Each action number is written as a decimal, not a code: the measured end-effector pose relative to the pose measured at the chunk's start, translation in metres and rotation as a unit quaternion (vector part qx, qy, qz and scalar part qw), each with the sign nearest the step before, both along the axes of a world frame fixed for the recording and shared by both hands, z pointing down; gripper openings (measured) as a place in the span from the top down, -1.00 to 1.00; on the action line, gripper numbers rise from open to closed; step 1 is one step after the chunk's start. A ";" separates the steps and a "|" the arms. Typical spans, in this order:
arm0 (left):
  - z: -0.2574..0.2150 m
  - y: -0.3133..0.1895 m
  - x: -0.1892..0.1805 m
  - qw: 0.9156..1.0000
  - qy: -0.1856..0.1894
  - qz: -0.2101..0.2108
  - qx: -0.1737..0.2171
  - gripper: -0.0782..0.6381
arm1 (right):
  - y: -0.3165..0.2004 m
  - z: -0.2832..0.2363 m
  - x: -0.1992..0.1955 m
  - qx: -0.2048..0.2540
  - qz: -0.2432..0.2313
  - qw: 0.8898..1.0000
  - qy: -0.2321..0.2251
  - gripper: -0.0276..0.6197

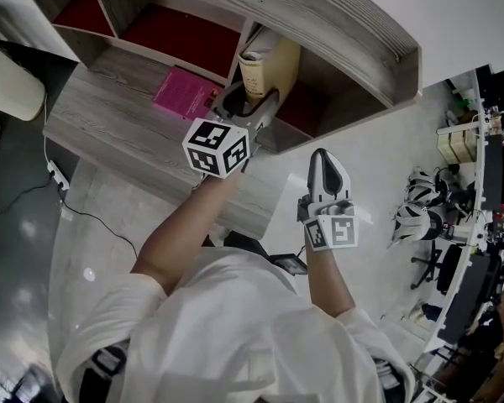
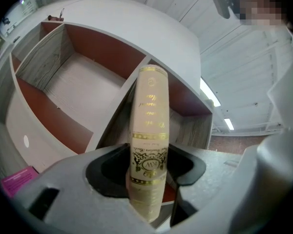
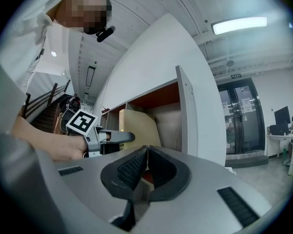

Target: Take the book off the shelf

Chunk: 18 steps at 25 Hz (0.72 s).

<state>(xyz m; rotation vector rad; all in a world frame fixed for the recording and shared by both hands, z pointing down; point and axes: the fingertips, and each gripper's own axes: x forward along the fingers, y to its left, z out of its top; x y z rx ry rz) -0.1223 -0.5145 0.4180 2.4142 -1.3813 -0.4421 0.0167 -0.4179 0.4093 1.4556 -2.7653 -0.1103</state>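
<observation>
Left gripper [image 2: 147, 165] | clamps cream book [image 2: 149, 108] | gilt-lettered spine | upright in shelf [image 2: 43, 62]

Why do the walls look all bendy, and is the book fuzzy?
Left gripper view: the wide lens bows the shelf edges, the corners go dark, and the book looks soft at its near bottom end. Right gripper view: the same bending, and the ceiling light glares plain white. Head view: evenly lit and fairly sharp.

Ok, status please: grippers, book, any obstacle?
Left gripper shut on cream book. Right gripper shut, empty. Book upright in shelf. Pink booklet aside, not blocking.
</observation>
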 end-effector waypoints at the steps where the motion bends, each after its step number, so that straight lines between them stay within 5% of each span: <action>1: 0.000 0.003 -0.001 1.000 -0.004 0.001 0.001 0.15 | 0.001 -0.001 -0.001 0.001 0.001 1.000 -0.001 0.87; 18: -0.021 0.091 -0.056 0.994 -0.083 0.043 0.051 0.20 | 0.040 -0.012 -0.031 0.026 0.054 0.998 -0.027 0.87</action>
